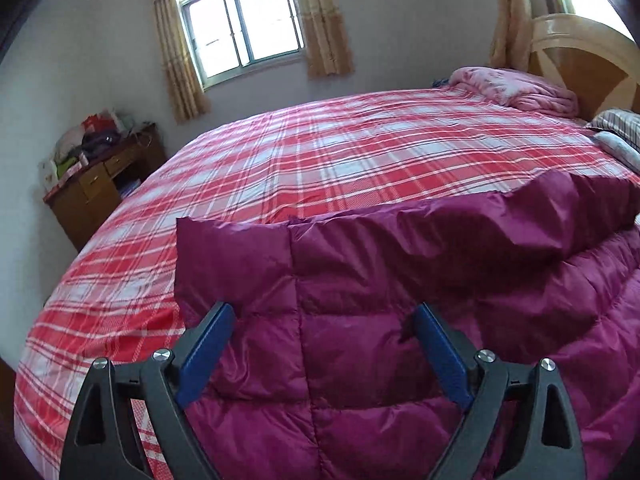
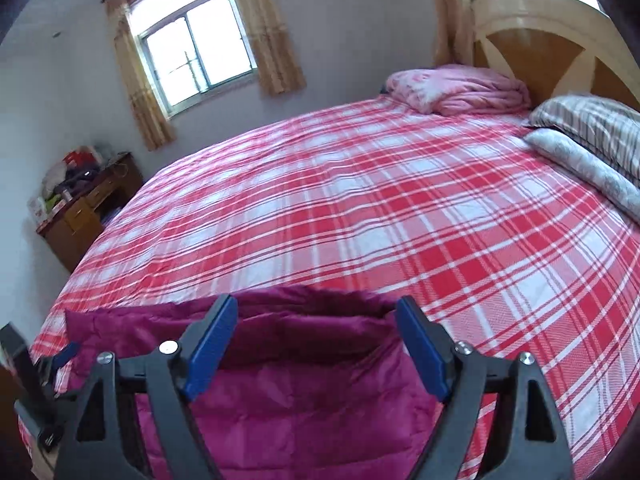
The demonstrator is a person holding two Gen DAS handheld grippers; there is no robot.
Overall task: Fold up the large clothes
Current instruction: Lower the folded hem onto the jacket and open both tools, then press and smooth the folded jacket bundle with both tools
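Bedroom, plaid-sheeted bed [image 2: 360, 208] | magenta down jacket [image 1: 380, 300] at near edge | left hand-held gripper [image 1: 324, 320] and right hand-held gripper [image 2: 316, 316] spread wide, holding nothing | far bed bare.

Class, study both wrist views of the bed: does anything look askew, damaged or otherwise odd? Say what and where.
Nothing looks damaged or spilled. The jacket lies at the near edge of the bed, its upper layer rumpled and uneven. Both grippers, left and right, are open above it. The desk by the far wall is piled with clutter.
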